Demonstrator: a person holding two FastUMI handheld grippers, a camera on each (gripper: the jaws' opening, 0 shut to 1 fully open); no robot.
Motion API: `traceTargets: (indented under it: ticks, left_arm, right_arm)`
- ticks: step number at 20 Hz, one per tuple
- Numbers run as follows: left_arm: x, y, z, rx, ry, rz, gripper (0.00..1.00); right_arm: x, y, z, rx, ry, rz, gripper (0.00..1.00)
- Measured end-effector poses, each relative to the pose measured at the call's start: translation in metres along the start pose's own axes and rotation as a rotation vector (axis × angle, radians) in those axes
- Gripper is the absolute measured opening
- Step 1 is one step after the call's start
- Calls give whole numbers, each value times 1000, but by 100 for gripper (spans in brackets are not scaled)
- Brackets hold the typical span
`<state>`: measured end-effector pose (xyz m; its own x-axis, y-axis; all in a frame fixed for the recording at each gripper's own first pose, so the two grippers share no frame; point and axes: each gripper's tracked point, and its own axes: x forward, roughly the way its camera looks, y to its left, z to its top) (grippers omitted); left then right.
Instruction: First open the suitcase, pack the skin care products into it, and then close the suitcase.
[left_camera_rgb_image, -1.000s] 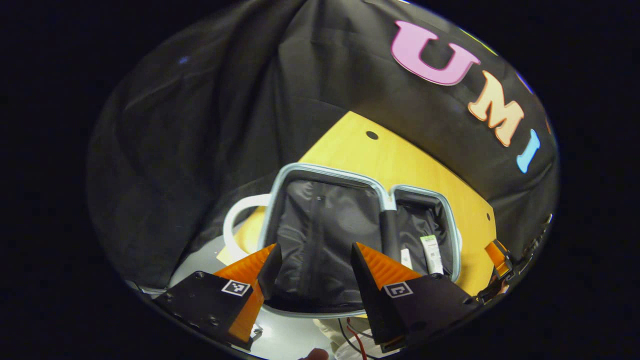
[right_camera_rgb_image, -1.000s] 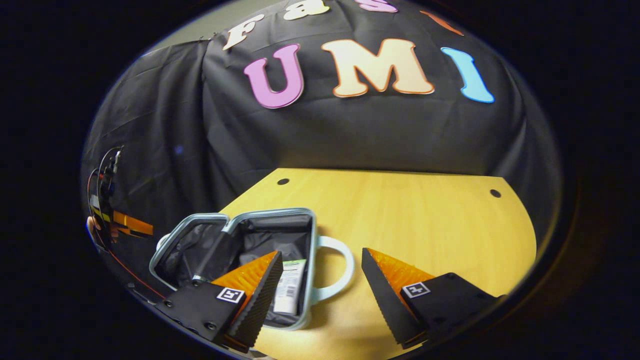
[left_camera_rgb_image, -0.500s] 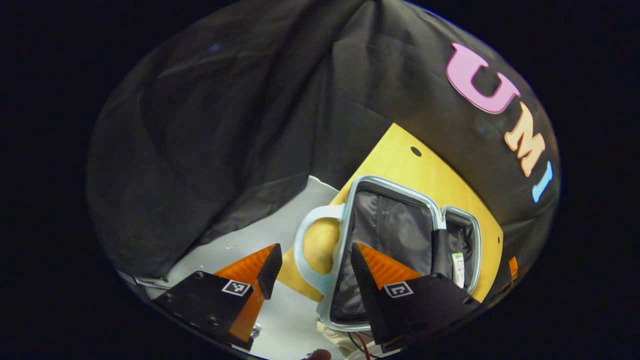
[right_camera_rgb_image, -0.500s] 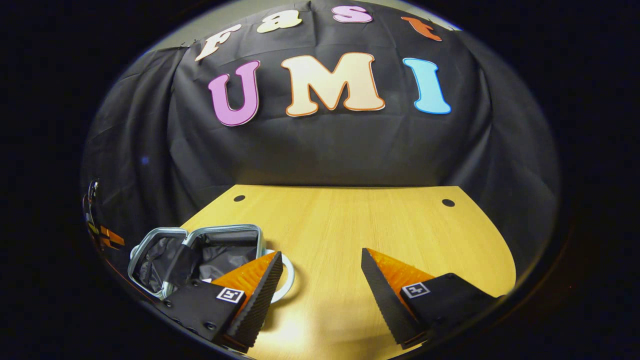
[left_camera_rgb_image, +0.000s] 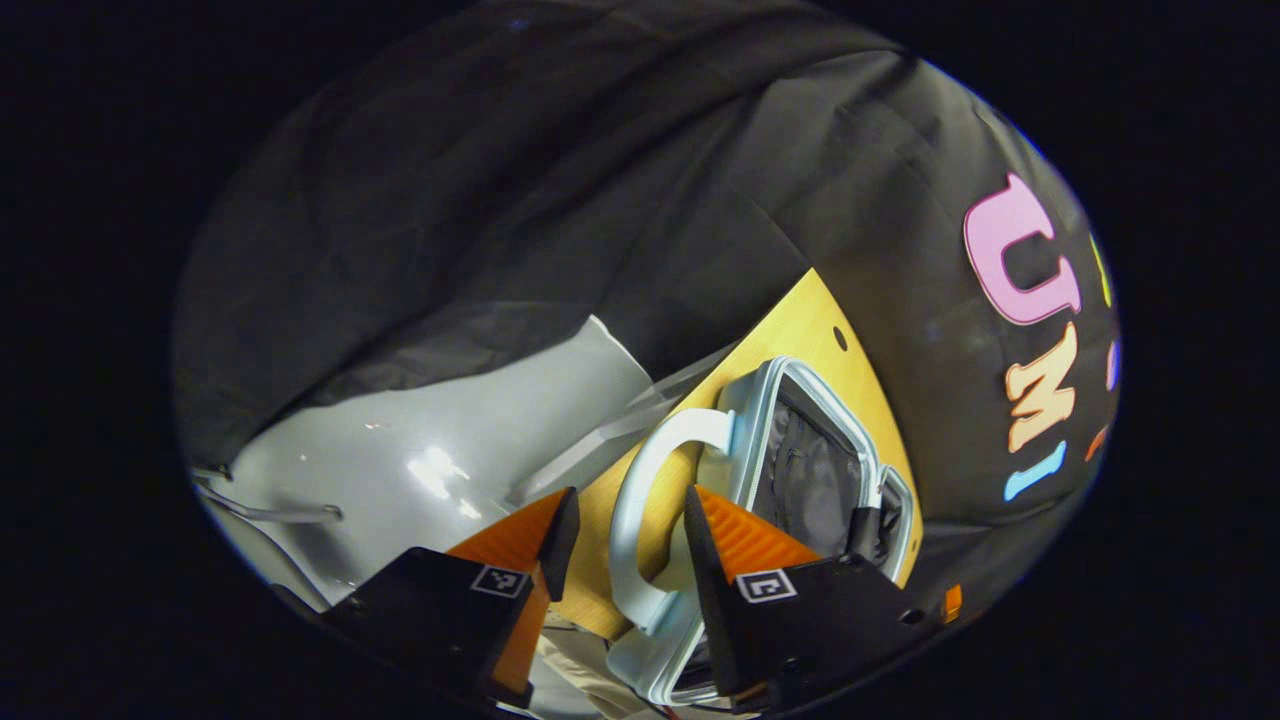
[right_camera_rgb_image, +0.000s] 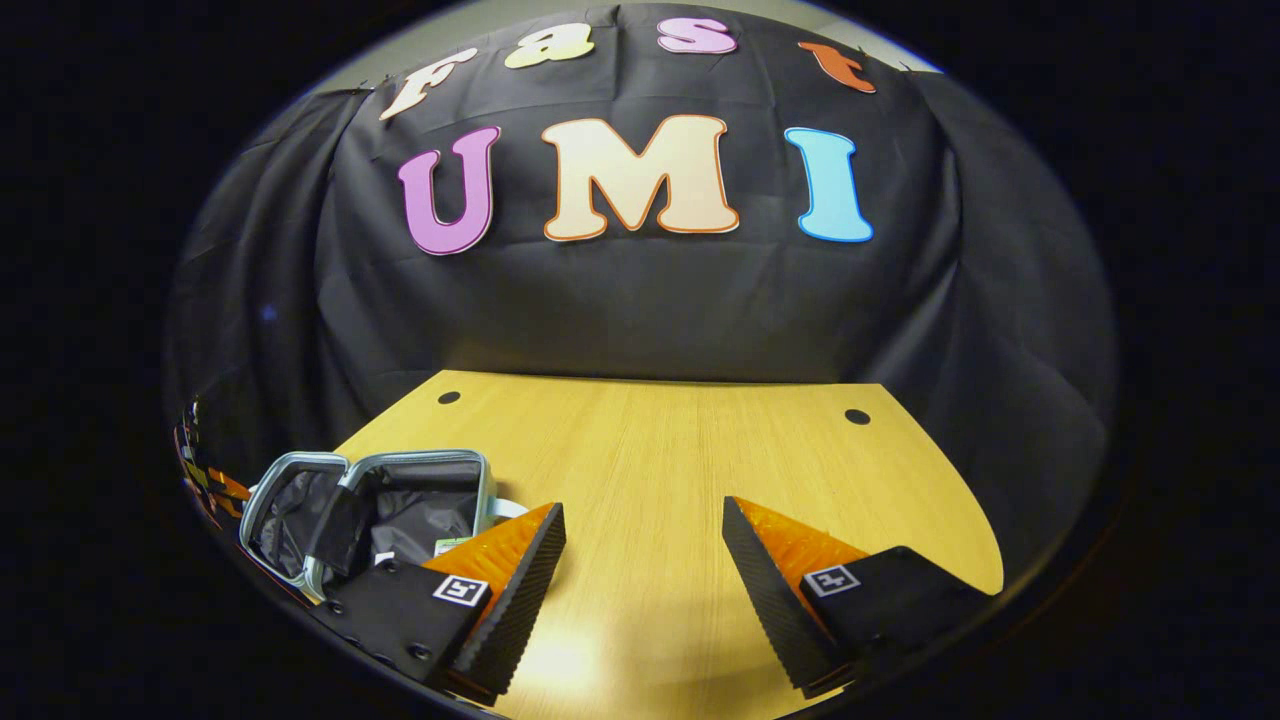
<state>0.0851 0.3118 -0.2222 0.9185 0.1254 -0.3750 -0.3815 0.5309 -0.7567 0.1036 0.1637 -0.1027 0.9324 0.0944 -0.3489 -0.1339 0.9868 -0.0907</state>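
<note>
Suitcase (left_camera_rgb_image: 790, 470) handle (left_camera_rgb_image: 645, 500) is now framed by the parted, empty left tool (left_camera_rgb_image: 622, 535), swung there from over the lining. The right tool (right_camera_rgb_image: 643, 555) (also wide open, holding nothing) was drawn back over the bench (right_camera_rgb_image: 680, 450); closing seems next.

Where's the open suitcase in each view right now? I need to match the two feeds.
Left gripper view: the suitcase lies lower right of centre, open, just beyond the tongs.
Right gripper view: it lies at lower left, open, beside the near finger.
Shared landmark: the yellow wooden table under it.
</note>
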Motion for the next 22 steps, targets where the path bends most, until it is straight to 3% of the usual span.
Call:
traceTargets:
  ticks: [1,2,4,5,7,11,14,15,16,22]
  left_arm:
    - [3,1,0,-8,9,-5,57]
    - [5,2,-2,-8,20,-4,39]
    - [8,1,-5,2,29,5,33]
    - [11,8,-4,7,20,31,22]
    - [11,6,-6,-4,20,39,7]
    - [4,-3,-7,-7,27,37,7]
    - [-12,-11,-8,80,39,94,7]
    - [-19,-20,-5,105,34,102,7]
    - [-29,-31,-2,126,25,100,6]
    - [-96,-115,9,220,-18,35,4]
  right_arm:
    - [-2,-4,0,-8,2,-9,98]
    - [-2,-7,0,-11,4,-14,98]
    - [-4,-11,-3,-11,11,-19,98]
    - [-5,-12,-6,-11,23,-13,94]
    - [-5,-14,-14,-18,43,-12,98]
    - [-5,-11,-22,-39,63,4,94]
    - [-3,-9,-27,-44,73,18,94]
    - [-2,-8,-29,-42,79,23,98]
    - [-1,-6,-31,-36,84,30,94]
    - [7,-10,-36,-9,82,55,98]
